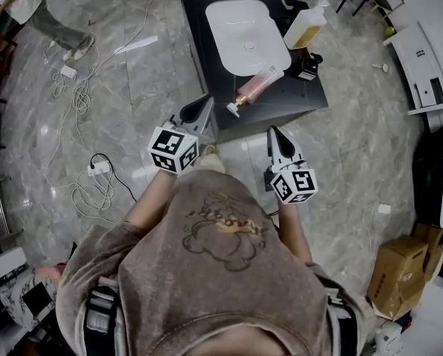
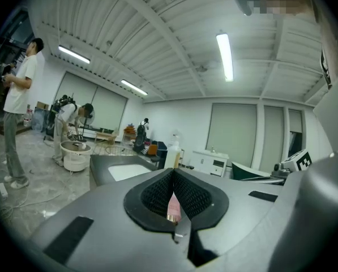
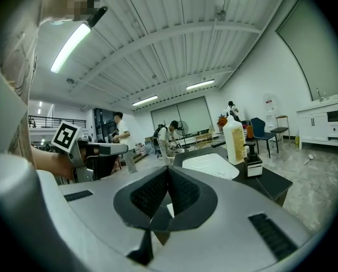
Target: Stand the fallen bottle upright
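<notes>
A pink pump bottle (image 1: 255, 87) lies on its side on the black table (image 1: 310, 99), near the front edge, its white pump toward me. Through the left gripper's jaws a sliver of the pink bottle (image 2: 173, 207) shows ahead. My left gripper (image 1: 206, 99) is shut and empty, held just short of the table's front left corner. My right gripper (image 1: 273, 130) is also shut and empty, over the floor in front of the table. In their own views the left gripper (image 2: 172, 173) and the right gripper (image 3: 167, 170) both point at the table.
A white basin (image 1: 243, 32) fills the table's middle. An upright yellow bottle (image 1: 305, 27) and a small black pump bottle (image 1: 308, 65) stand to its right. Cables and a power strip (image 1: 96, 169) lie on the floor at left, a cardboard box (image 1: 399, 273) at right. People stand far back.
</notes>
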`<state>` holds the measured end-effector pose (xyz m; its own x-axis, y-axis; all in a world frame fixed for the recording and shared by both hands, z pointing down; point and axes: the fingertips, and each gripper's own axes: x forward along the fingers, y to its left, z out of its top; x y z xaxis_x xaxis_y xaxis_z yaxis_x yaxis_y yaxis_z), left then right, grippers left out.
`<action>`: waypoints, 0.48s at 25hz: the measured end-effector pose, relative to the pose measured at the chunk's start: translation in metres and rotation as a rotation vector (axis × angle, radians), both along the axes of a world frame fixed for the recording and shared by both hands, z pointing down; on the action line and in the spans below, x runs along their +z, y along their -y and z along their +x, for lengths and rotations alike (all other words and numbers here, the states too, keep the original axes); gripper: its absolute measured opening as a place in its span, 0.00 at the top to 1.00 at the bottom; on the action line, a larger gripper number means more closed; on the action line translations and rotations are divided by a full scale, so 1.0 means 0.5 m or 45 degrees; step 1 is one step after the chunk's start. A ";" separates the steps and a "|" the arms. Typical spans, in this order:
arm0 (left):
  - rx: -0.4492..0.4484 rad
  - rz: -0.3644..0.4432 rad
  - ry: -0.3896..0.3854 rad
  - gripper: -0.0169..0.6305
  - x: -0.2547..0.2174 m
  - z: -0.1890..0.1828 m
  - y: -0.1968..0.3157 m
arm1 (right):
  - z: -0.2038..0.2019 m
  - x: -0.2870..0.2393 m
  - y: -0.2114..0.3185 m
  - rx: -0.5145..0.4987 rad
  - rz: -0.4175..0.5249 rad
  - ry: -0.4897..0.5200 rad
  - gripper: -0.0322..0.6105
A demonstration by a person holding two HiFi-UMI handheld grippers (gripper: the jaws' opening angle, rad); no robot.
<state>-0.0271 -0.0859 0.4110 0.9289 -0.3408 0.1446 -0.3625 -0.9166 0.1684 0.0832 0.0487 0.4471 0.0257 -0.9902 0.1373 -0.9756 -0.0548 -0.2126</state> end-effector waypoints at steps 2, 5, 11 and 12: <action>-0.003 -0.003 0.001 0.94 0.000 0.017 0.035 | 0.020 -0.005 0.039 -0.004 0.006 -0.002 0.96; 0.001 -0.002 0.004 0.94 -0.002 0.042 0.087 | 0.044 -0.015 0.096 -0.016 0.015 -0.011 0.96; 0.014 0.002 -0.014 0.94 -0.010 0.096 0.167 | 0.097 -0.031 0.175 -0.014 0.037 -0.026 0.96; 0.015 0.000 -0.015 0.94 -0.011 0.104 0.174 | 0.105 -0.034 0.185 -0.012 0.039 -0.023 0.96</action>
<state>0.0249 -0.1731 0.4055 0.9346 -0.3296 0.1340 -0.3495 -0.9209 0.1725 0.1360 -0.0437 0.4299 0.0182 -0.9941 0.1067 -0.9797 -0.0391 -0.1967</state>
